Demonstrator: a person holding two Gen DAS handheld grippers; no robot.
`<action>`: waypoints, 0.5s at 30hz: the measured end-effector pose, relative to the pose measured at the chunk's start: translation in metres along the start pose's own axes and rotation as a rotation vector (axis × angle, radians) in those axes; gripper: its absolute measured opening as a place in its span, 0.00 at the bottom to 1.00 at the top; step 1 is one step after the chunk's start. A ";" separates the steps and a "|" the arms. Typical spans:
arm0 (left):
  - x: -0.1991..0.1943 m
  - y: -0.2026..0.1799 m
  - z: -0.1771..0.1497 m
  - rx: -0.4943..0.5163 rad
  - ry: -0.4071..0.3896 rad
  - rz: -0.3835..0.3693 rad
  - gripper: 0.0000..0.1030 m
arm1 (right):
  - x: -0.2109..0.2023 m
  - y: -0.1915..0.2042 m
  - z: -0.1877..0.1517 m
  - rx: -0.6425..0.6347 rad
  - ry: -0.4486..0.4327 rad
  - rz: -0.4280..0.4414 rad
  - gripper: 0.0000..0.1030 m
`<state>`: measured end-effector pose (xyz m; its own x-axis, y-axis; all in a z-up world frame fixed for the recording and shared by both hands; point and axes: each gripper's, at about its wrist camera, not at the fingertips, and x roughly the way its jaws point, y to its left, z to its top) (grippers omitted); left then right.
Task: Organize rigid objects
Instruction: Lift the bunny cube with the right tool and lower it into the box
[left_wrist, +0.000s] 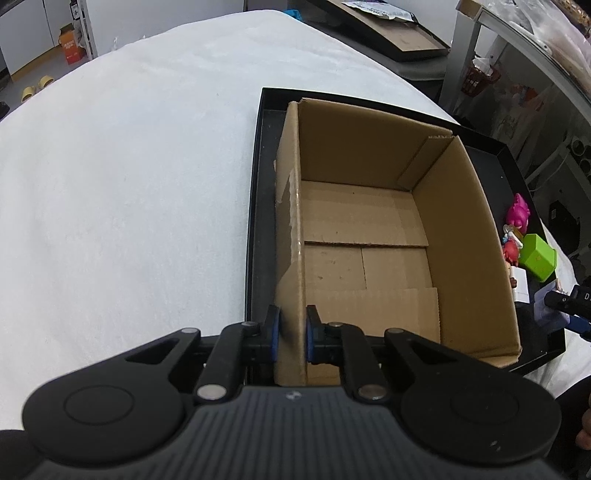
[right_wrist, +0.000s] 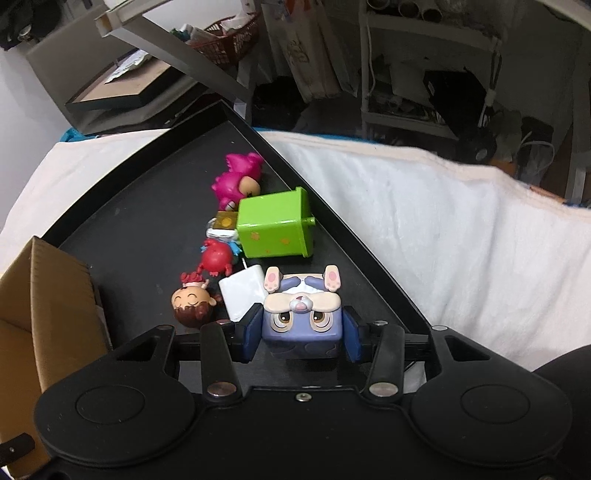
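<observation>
My left gripper (left_wrist: 291, 334) is clamped on the near-left wall of the open cardboard box (left_wrist: 369, 221), one pad outside, one inside. The box sits in the black tray (left_wrist: 258, 206) on the white cloth (left_wrist: 129, 184). My right gripper (right_wrist: 301, 334) is squeezed onto the purple bunny cube toy (right_wrist: 303, 314), pads pressing both its sides. Just beyond it in the tray lie a white block (right_wrist: 242, 293), a brown-haired figurine (right_wrist: 192, 304), a red figure (right_wrist: 216, 258), a green cube (right_wrist: 275, 229) and a pink toy (right_wrist: 236, 179).

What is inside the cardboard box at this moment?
Nothing shows inside the cardboard box: only bare bottom flaps. The near inner corner is hidden behind the left gripper, clamped on its wall.
</observation>
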<state>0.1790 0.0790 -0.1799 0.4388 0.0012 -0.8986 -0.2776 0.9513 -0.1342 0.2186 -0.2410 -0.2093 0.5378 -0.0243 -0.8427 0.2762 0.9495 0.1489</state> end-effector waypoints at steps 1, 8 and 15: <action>0.000 0.001 0.000 0.000 -0.003 -0.003 0.13 | -0.003 0.002 0.000 -0.010 -0.007 -0.004 0.42; -0.007 0.008 -0.005 -0.006 -0.017 -0.025 0.14 | -0.025 0.017 0.000 -0.058 -0.041 0.020 0.42; -0.006 0.010 -0.007 -0.017 -0.009 -0.046 0.15 | -0.050 0.045 -0.005 -0.164 -0.061 0.086 0.42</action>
<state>0.1674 0.0867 -0.1787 0.4589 -0.0399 -0.8876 -0.2710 0.9451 -0.1826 0.2001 -0.1953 -0.1630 0.6027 0.0451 -0.7967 0.0961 0.9870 0.1285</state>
